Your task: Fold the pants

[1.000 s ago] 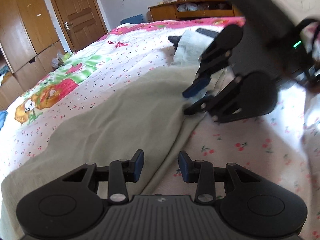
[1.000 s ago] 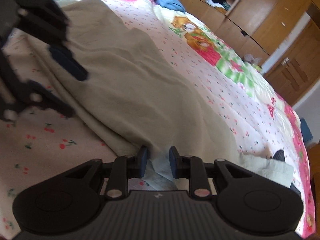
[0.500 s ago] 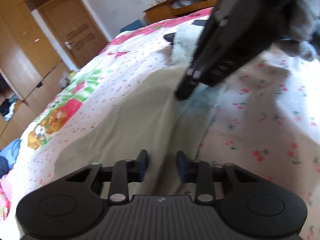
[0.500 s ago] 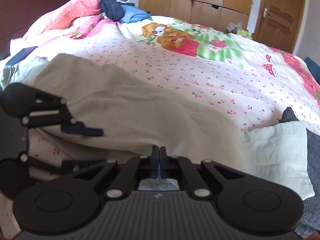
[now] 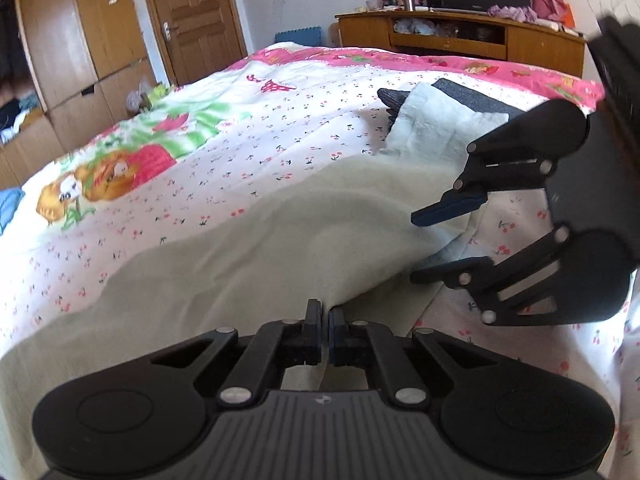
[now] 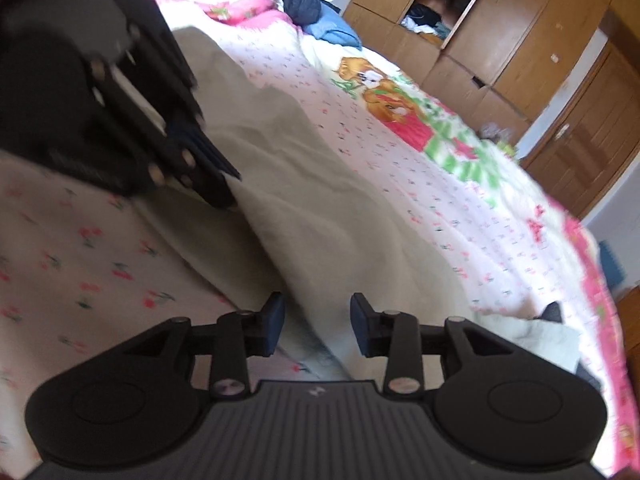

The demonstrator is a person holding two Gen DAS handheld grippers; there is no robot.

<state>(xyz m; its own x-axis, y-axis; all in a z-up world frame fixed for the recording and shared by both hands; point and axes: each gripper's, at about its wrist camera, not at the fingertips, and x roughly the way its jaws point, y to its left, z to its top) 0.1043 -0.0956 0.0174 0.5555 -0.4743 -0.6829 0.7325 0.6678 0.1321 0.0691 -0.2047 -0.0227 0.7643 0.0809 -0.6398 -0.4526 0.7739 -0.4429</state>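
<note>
Left wrist: pants [image 5: 248,248] between pinched fingers [image 5: 313,320].

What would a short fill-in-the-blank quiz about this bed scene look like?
1. The left gripper is ____ on the pants.
2. The right gripper has its jaws ____.
3. The pants lie on a ____, whose quilt has a cherry print.
4. The door is made of ____.

Missing words: shut; open; bed; wood
</note>
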